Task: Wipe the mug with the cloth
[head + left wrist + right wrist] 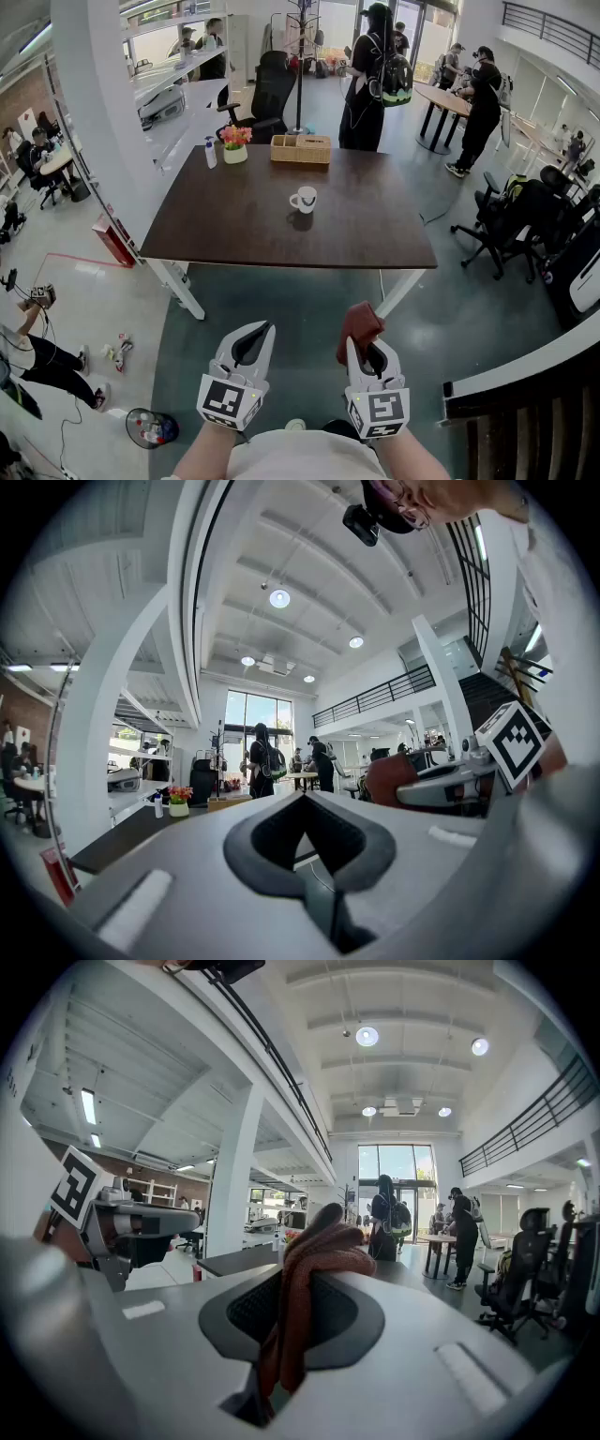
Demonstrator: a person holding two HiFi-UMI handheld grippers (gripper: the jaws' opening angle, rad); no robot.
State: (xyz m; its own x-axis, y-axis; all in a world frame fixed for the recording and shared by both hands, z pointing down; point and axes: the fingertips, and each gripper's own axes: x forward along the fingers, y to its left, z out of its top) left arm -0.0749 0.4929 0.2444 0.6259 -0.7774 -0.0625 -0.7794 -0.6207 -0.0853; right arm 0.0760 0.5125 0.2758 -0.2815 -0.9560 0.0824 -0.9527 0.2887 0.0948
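A white mug [303, 199] stands upright near the middle of the dark brown table [234, 234], well ahead of both grippers. My right gripper [372, 352] is shut on a reddish-brown cloth [359, 323] that bunches up above its jaws; in the right gripper view the cloth [312, 1265] hangs down through the seam of the gripper [305, 1283]. My left gripper [254, 334] is held beside it, shut and holding nothing [305, 803]. Both grippers hover over the floor, short of the table's near edge. The mug does not show in either gripper view.
A wicker box [300, 148], a flower pot [234, 142] and a spray bottle [210, 153] stand at the table's far edge. A black chair [272, 89] is behind the table, more chairs [511, 225] to the right. People stand beyond. A bin [150, 427] is at lower left.
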